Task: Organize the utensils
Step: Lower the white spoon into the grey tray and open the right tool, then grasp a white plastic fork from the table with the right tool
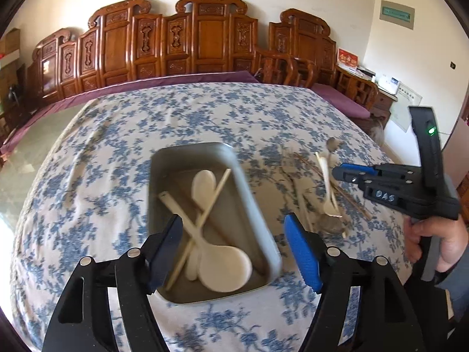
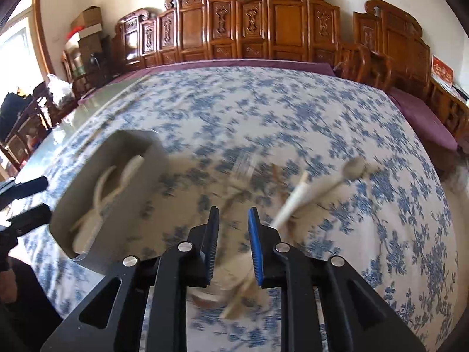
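A grey rectangular tray point(image 1: 252, 205) sits on the floral cloth and holds white spoons point(image 1: 225, 267) and pale chopsticks point(image 1: 205, 214). My left gripper point(image 1: 234, 249) is open and empty, just above the tray's near end. To the right lies a loose pile of spoons and chopsticks point(image 1: 328, 193). My right gripper point(image 2: 233, 234) hovers over that pile, its jaws parted with nothing between them; it also shows in the left wrist view point(image 1: 348, 173). A white spoon point(image 2: 304, 196) lies just right of it, blurred. The tray point(image 2: 88, 228) is at its left.
The table is covered by a blue-and-white floral cloth point(image 1: 205, 111). Carved wooden chairs point(image 1: 199, 38) and a purple cushion point(image 2: 422, 114) line the far edge. A glass tabletop strip point(image 2: 88, 105) is at the left.
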Tool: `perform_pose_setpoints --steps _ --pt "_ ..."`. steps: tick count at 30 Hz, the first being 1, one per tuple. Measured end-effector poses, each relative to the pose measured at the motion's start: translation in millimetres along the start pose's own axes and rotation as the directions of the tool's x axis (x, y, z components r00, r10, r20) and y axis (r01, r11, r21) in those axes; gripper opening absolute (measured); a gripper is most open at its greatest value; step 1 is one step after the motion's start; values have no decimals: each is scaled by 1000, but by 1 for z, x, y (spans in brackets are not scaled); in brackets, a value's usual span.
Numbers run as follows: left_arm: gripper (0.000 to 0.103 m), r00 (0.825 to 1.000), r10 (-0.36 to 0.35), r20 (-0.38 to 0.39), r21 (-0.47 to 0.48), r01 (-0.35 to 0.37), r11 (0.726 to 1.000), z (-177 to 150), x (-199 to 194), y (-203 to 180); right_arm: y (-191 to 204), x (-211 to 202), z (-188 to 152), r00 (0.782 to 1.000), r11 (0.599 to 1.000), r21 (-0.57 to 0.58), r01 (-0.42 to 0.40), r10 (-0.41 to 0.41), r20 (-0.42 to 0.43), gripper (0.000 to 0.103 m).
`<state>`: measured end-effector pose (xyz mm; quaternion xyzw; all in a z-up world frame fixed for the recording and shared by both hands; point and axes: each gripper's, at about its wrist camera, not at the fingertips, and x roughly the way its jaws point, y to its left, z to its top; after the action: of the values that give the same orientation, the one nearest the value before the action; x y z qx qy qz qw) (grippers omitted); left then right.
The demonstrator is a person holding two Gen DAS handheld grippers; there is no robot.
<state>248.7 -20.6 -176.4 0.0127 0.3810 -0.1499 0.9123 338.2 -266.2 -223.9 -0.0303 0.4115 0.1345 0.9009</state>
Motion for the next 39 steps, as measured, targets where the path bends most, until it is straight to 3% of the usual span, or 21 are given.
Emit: perform_pose_setpoints --steps 13,18,24,32,34,39 --pt "71 998 -18 -53 47 21 999 1 30 -36 -17 40 -23 998 999 37 28 -26 -53 23" --pt "71 997 -27 -66 56 31 998 -1 36 -45 -21 53 -19 996 998 61 22 -17 -86 24" --pt "71 998 -23 -62 48 26 999 0 37 -48 -17 61 -11 997 999 28 26 -24 -67 25" --pt "71 998 -9 -67 41 12 999 0 40 -48 -33 59 -12 999 998 60 35 -32 -36 20" --pt "71 998 -7 -66 45 10 999 0 40 -50 -37 57 -12 999 997 65 37 -35 -31 9" --pt "71 998 -5 -61 54 9 998 2 37 -56 -42 47 -11 1000 997 78 0 0 -6 9"
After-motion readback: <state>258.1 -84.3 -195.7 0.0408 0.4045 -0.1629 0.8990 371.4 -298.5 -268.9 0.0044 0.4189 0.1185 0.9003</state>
